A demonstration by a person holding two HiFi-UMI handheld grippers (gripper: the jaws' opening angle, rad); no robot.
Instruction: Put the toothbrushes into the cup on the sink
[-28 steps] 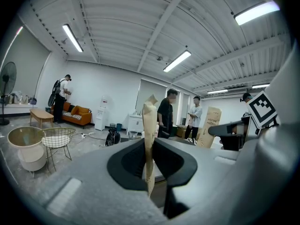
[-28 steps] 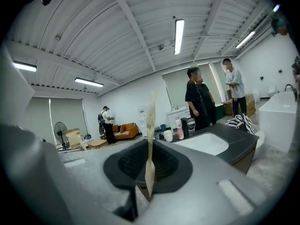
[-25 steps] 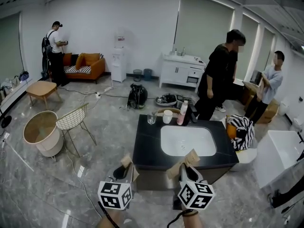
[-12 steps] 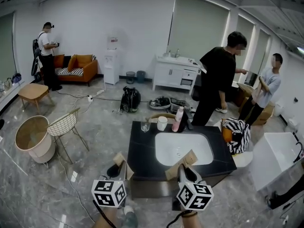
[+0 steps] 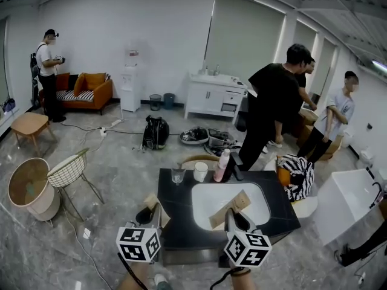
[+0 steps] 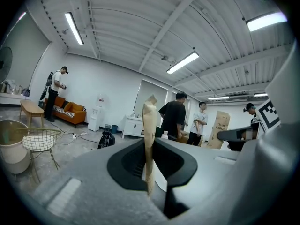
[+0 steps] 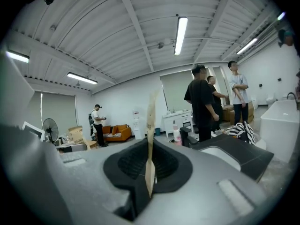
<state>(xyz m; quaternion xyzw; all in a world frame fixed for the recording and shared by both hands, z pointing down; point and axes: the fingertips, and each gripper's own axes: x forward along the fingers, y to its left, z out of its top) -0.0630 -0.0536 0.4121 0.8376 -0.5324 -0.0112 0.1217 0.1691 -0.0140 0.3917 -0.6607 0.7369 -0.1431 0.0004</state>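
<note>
Short of the white cup, a wrapped toothbrush is carried in each gripper.

From the head view, the left gripper and right gripper are seen side by side at the near edge of the dark counter; the left toothbrush and right toothbrush are pointed ahead, presumably to go in end first; the cup is stood at the far rim of the sink, between a glass and a pink bottle, well apart from both tips, so the drop is judged not yet begun; in the left gripper view, the pads are shown pinched on the thin paper packet, which is held upright and edge-on, likely to stop it slipping; in the right gripper view, the same firm pinch is seen on its packet, with the basin ahead to the right.
</note>
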